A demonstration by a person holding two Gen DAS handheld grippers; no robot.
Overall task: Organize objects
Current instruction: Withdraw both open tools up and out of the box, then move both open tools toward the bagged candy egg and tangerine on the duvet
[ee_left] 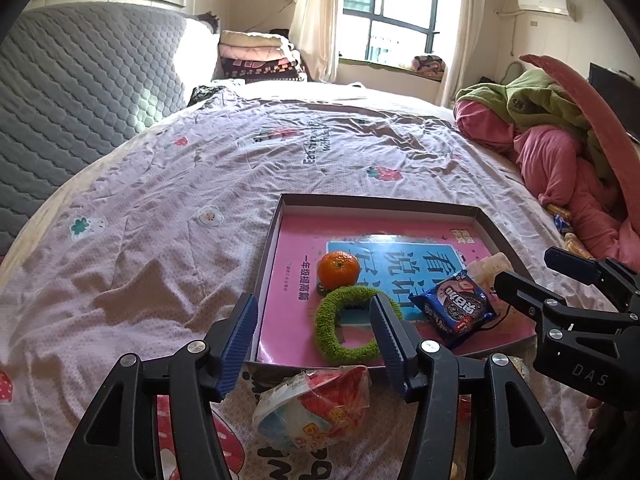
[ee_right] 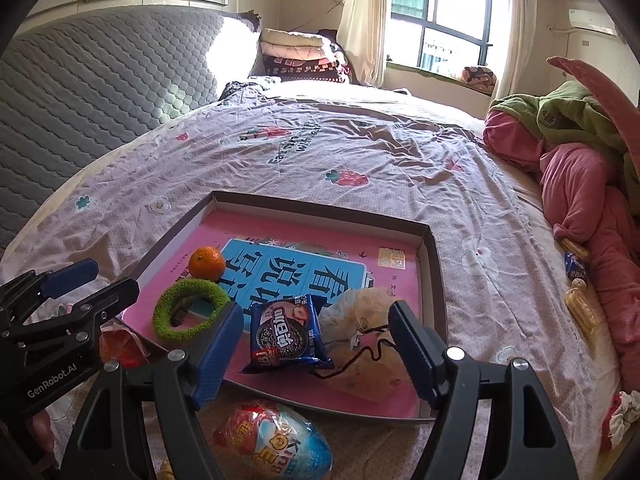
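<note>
Both the left hand-held gripper (ee_left: 314, 322) and right hand-held gripper (ee_right: 316, 328) hover released above the shallow box (ee_right: 320, 206) on the bed (ee_left: 160, 220) (orange (ee_left: 338, 268), green ring (ee_left: 346, 322), cookie packet (ee_right: 286, 330) inside).

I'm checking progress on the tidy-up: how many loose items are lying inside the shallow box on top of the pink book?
4: an orange at the back left, a green fuzzy ring in front of it, a blue cookie packet in the middle, and a white crumpled bag to its right. Smaller things may be hidden beneath.
</note>
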